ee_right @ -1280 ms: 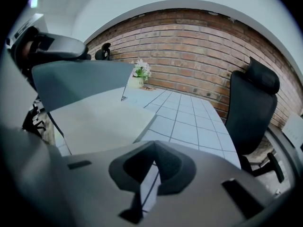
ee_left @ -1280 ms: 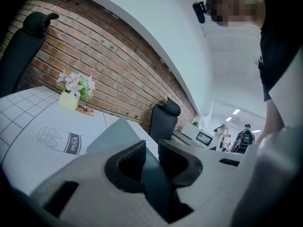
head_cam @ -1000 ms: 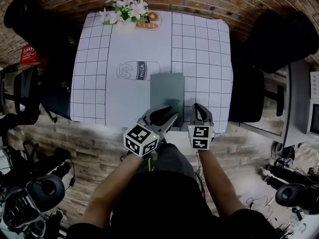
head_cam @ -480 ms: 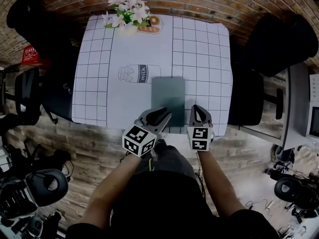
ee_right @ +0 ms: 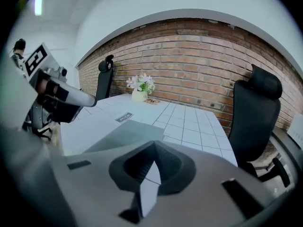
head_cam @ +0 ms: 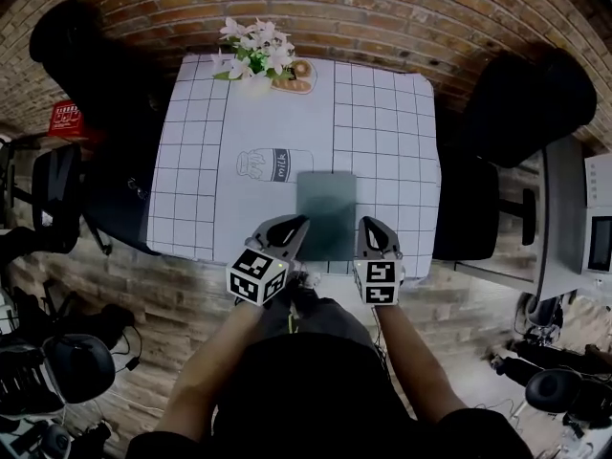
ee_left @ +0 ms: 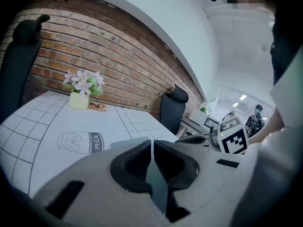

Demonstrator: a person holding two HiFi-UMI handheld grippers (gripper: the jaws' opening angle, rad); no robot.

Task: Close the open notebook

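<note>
Checked tablecloth bears the seemingly closed notebook, long axis pointing away, its near end between the left gripper, jaws just closed on nothing, and the right gripper, likewise clenched empty

Notebook apparently partly behind right hand-held gripper

The notebook lies on the bench, close to the near edge. Just behind it, a bit to the left, is the milk bottle picture. The flower pot stands at the far edge, with something small, maybe snacks, right beside it. One chair stands right of the bench, another chair on its left.
</note>
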